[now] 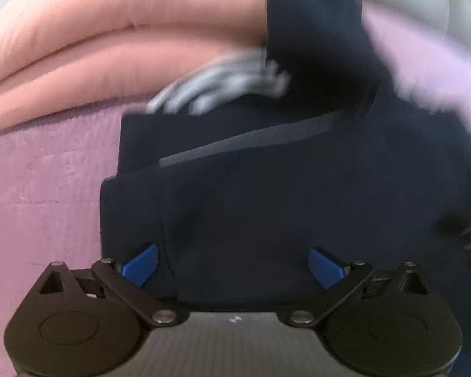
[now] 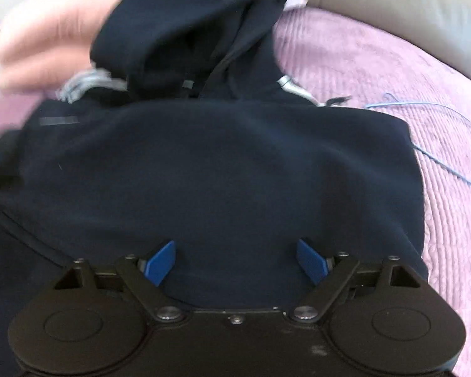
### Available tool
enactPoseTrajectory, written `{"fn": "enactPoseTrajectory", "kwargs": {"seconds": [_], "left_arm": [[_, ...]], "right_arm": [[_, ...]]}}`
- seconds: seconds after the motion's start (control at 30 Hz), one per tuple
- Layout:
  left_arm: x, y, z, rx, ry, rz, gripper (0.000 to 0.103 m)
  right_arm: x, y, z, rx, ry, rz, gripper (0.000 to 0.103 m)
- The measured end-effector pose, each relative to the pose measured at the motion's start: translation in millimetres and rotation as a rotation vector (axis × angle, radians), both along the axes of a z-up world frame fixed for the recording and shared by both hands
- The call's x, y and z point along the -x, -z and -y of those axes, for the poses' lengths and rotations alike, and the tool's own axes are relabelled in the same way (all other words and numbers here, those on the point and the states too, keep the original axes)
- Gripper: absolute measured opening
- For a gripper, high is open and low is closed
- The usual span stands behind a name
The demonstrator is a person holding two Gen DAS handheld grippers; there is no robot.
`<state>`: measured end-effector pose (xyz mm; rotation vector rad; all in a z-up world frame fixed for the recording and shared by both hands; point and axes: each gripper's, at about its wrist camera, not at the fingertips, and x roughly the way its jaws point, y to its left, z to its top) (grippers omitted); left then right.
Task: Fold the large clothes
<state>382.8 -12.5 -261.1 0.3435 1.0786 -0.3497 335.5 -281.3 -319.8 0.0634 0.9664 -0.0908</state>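
Left gripper (image 1: 234, 265): jaws spread wide, empty, just over the cloth.
Right gripper (image 2: 235, 262): jaws wide too, gripping nothing.
Navy hoodie (image 2: 223, 169): lies on the lilac bedspread (image 2: 376, 72), sides apparently folded in.
Hood (image 2: 188, 28): at the far end, bunched, probably unfolded.
Peach duvet (image 1: 110, 25): beyond, piled.

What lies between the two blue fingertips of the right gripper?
In the right wrist view, dark navy garment fabric fills the gap of the right gripper. Its jaws stand wide, and the pads do not press on the cloth.
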Motion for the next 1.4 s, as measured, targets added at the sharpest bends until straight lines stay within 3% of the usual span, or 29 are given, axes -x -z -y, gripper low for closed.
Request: {"fn": "enactPoseTrajectory", "kwargs": {"seconds": [0.07, 0.2, 0.3, 0.37, 0.43, 0.53, 0.67, 0.73, 0.83, 0.9, 1.07, 1.13, 1.23, 1.3, 1.4], "left_arm": [[9, 0, -3, -0.033, 0.027, 0.088, 0.103], [-13, -7, -38, -0.066, -0.265, 0.026, 0.103], [-16, -13, -73, 0.088, -0.370, -0.060, 0.100], [-11, -27, -83, 0.173, -0.413, -0.038, 0.098], [-6, -45, -79, 0.214, -0.387, 0.013, 0.099], [11, -60, -49, 0.221, -0.260, 0.058, 0.103], [43, -55, 4, 0.067, -0.127, 0.127, 0.103], [54, -48, 29, -0.011, -0.059, 0.162, 0.103], [63, -39, 46, -0.030, 0.021, 0.150, 0.103], [61, -25, 50, -0.062, 0.021, 0.122, 0.103], [39, -16, 19, 0.045, -0.119, 0.079, 0.103], [33, -16, 4, 0.008, -0.187, 0.109, 0.103], [27, -18, -26, 0.005, -0.256, 0.060, 0.103], [26, -23, -45, -0.057, -0.354, 0.034, 0.103], [34, -39, -77, 0.086, -0.456, -0.026, 0.102]], "right_arm": [[13, 2, 12, -0.030, -0.004, 0.034, 0.099], [33, 1, 24, 0.050, 0.061, 0.036, 0.102], [42, -8, 42, -0.005, 0.149, 0.005, 0.101], [61, -22, 51, -0.027, 0.189, 0.074, 0.101], [83, -36, 50, -0.053, 0.198, 0.177, 0.102], [77, -34, 46, -0.026, 0.192, 0.153, 0.102], [59, -17, 48, -0.127, 0.193, 0.169, 0.102], [49, -14, 45, -0.122, 0.176, 0.189, 0.102], [35, 0, 41, -0.059, 0.154, 0.162, 0.102], [34, 10, 46, -0.063, 0.146, 0.134, 0.102], [39, 2, 51, -0.006, 0.114, 0.042, 0.102], [45, 2, 60, -0.051, 0.132, 0.025, 0.102], [46, 2, 74, -0.106, 0.150, 0.007, 0.102], [46, 1, 71, -0.097, 0.157, -0.002, 0.102], [39, -4, 59, -0.028, 0.165, -0.035, 0.102]]}}
